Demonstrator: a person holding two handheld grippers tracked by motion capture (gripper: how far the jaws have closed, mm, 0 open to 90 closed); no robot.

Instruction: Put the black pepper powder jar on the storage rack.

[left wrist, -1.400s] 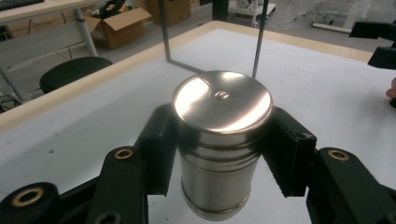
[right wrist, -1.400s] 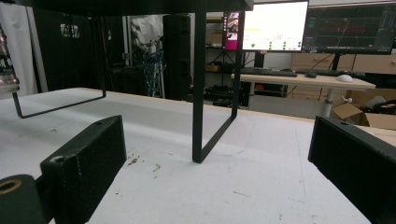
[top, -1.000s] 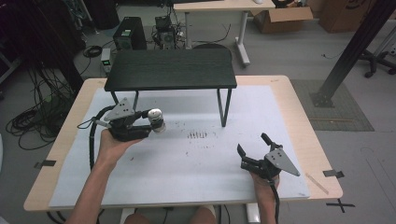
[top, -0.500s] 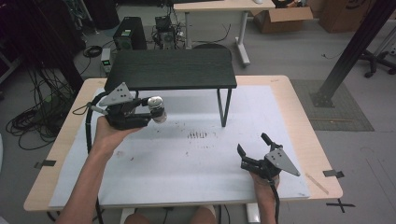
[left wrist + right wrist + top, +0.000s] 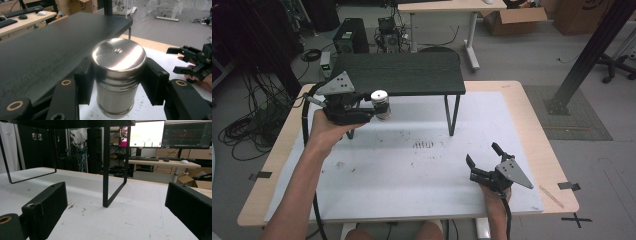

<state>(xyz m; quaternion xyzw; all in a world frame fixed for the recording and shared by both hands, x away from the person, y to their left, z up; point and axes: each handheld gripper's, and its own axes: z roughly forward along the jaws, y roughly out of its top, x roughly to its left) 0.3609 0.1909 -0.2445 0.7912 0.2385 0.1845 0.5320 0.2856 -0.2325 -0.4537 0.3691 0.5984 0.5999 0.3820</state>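
In the high view, one white table (image 5: 522, 120) is seen carrying one black raised shelf (image 5: 402, 72) on thin legs. Two grippers are counted. The left gripper (image 5: 371, 107) is held up at the shelf's front left edge, and one steel canister (image 5: 380, 103) is clamped between its jaws, clear of the table surface. The right gripper (image 5: 483, 157) is held low near the table's front right, well apart from the shelf, with its two jaws spread and nothing between them.

In the left gripper view, the single steel canister (image 5: 118, 77) is gripped upright by both black pads (image 5: 83, 82), just beside the shelf top (image 5: 45, 50). The right gripper (image 5: 193, 62) is seen farther off.

In the right gripper view, both jaws are parted widely, and one shelf leg (image 5: 107, 165) is framed between them. Two lit monitors (image 5: 147, 133) are seen behind.
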